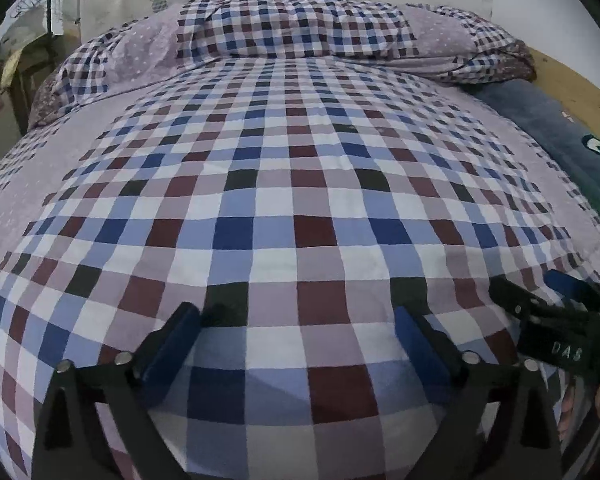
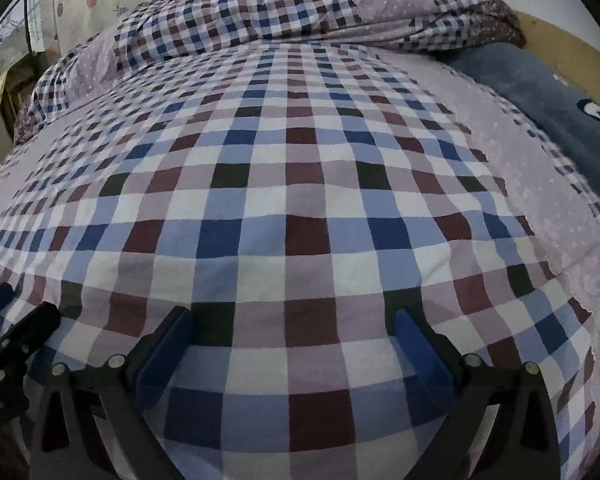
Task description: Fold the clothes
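left gripper [image 1: 296, 330]: blue padded fingers spread wide, nothing between | right gripper [image 2: 294, 332]: same, jaws apart, empty, low over checked bedsheet [image 2: 300, 184], smooth woven cotton | rumpled checked quilt [image 2: 284, 12] heaped at far end | no garment visible | fuzzy blue blanket [image 1: 560, 136] along right edge

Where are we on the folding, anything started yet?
Nothing looks folded: no garment shows on the checked bedspread, only the bunched duvet at the far end. In hand: nothing. The left tool and right tool are both open, empty, over the bedspread. The whole fold remains.
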`<state>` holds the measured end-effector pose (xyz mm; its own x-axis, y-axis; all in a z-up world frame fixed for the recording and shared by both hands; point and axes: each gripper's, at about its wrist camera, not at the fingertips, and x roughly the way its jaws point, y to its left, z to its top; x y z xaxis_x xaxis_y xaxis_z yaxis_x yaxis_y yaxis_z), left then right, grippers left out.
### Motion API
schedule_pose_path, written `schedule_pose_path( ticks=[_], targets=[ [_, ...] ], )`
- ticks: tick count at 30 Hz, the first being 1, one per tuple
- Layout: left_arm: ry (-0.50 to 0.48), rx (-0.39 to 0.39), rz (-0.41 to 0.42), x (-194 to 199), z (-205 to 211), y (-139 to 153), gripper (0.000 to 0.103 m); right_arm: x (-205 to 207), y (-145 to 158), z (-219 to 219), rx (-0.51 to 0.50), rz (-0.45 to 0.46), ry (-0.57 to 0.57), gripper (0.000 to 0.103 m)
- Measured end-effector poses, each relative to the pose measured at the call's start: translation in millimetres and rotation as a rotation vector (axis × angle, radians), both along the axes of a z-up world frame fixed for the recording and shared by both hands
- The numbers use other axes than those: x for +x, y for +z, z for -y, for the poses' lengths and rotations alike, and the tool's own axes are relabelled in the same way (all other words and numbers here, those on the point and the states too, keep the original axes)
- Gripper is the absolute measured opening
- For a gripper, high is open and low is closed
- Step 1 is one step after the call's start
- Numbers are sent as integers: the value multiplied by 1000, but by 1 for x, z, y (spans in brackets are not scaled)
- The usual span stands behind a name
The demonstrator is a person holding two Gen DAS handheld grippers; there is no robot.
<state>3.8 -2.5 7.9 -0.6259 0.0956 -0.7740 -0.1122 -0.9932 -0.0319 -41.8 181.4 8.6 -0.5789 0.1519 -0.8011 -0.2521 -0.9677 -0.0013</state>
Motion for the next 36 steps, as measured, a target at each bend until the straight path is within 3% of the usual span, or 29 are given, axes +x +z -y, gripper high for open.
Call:
schedule_pose_path(
  ticks=[36],
  targets=[
    [25, -5, 3, -15, 1, -5, 103, 2, 1, 1, -7, -8, 0, 103]
  ],
)
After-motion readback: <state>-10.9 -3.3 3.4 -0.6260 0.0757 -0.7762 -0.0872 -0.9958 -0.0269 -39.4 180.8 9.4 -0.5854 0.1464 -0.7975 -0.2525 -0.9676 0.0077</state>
